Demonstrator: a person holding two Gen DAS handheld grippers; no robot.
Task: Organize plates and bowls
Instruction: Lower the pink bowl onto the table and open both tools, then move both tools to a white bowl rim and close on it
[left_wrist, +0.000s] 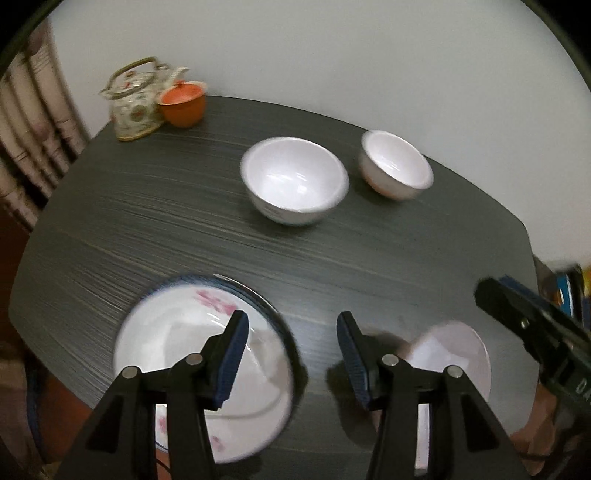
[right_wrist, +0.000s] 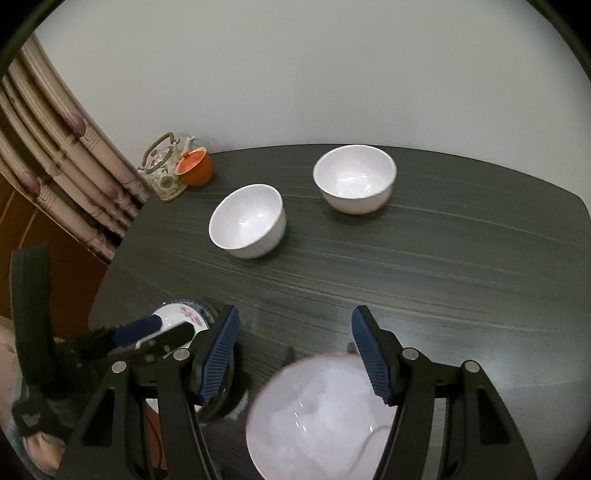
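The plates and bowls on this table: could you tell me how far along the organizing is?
Nothing looks done. Both bowls stand apart, the flowered plate and plain plate lie separate. Left gripper and right gripper hover open, empty. All stacking remains.

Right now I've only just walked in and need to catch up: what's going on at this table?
A person holds two grippers over a dark table, sorting dishes. The left gripper hangs open beside a floral plate; the right gripper is open above a plain white plate. Two white bowls sit apart farther back, near a teapot and an orange cup.
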